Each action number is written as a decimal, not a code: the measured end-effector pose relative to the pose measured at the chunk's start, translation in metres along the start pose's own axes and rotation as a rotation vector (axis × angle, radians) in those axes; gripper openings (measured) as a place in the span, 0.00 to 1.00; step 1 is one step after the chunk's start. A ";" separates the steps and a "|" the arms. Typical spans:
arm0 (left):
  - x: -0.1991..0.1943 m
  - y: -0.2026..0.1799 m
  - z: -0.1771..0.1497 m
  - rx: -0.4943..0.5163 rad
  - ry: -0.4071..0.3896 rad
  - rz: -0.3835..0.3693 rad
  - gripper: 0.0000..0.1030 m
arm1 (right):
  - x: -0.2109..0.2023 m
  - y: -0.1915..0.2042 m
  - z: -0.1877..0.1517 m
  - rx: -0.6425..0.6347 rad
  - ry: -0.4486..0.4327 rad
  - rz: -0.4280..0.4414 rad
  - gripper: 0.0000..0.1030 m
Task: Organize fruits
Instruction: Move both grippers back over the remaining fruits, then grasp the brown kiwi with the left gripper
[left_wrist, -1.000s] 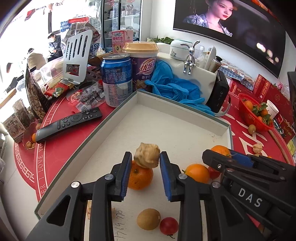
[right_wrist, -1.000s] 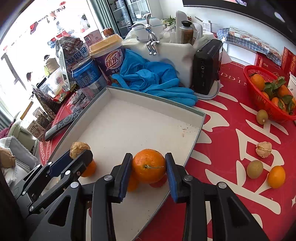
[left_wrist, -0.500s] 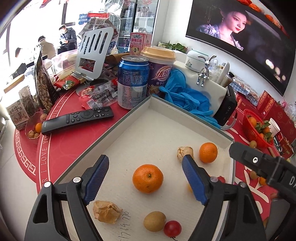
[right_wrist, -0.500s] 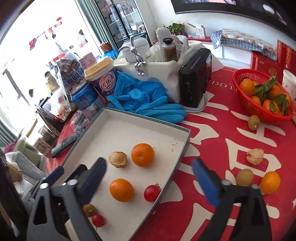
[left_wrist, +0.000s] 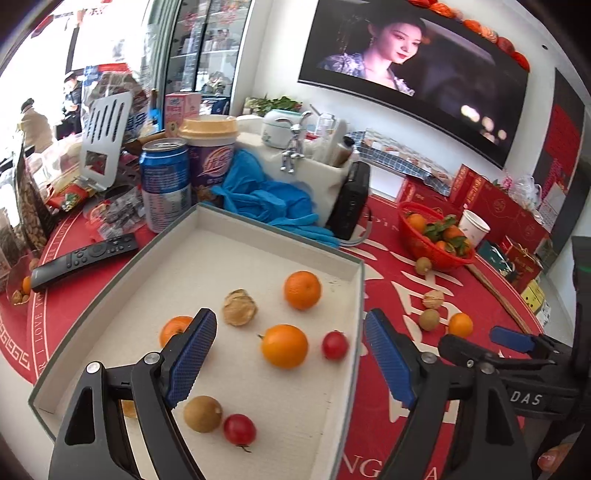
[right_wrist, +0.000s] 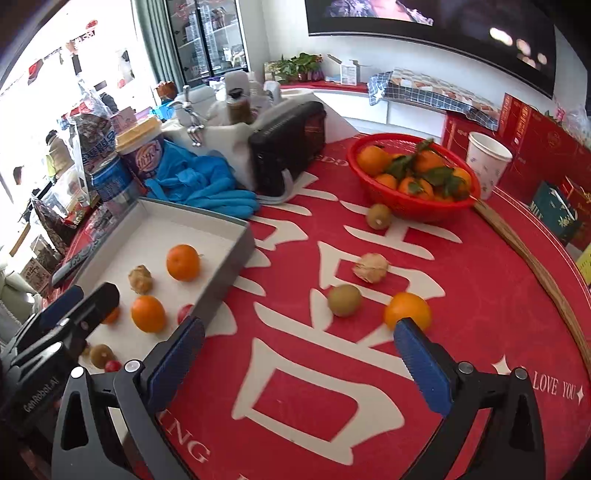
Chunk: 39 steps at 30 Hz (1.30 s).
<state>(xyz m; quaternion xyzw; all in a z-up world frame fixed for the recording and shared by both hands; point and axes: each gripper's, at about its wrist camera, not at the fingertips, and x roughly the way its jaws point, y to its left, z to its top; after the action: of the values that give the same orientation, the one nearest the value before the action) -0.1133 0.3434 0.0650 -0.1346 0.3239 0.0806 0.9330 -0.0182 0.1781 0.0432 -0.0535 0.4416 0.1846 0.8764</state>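
Both grippers are being held wide apart with nothing between their pads. Left gripper (left_wrist: 290, 354) is being hovered at the lower middle of its view over the grey-rimmed tray (left_wrist: 360, 295), where an orange (left_wrist: 284, 346) and a cherry tomato (left_wrist: 335, 345) are lying between its fingers, another orange (left_wrist: 302, 290) and a husked fruit (left_wrist: 239, 307) above them. Right gripper (right_wrist: 299, 354) is being held over the red tablecloth (right_wrist: 480, 295); a loose orange (right_wrist: 407, 311) is lying just above its right finger, a kiwi (right_wrist: 344, 300) beside it. A red basket (right_wrist: 402, 210) of oranges is sitting at upper right. "LOVE YOU" is being shown on the cloth, "DAS" on a gripper body.
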 end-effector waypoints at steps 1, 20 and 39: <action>-0.002 -0.007 -0.002 0.016 -0.005 -0.022 0.83 | -0.001 -0.010 -0.006 0.015 0.013 -0.018 1.00; 0.033 -0.107 -0.068 0.301 0.232 -0.129 0.83 | 0.002 -0.086 -0.072 0.062 0.047 -0.171 1.00; 0.037 -0.126 -0.042 0.361 0.197 -0.098 0.83 | 0.001 -0.107 -0.071 0.081 0.076 -0.180 1.00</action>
<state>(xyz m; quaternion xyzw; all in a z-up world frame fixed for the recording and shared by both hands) -0.0794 0.2130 0.0356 0.0121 0.4157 -0.0377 0.9086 -0.0315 0.0614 -0.0082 -0.0645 0.4749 0.0851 0.8735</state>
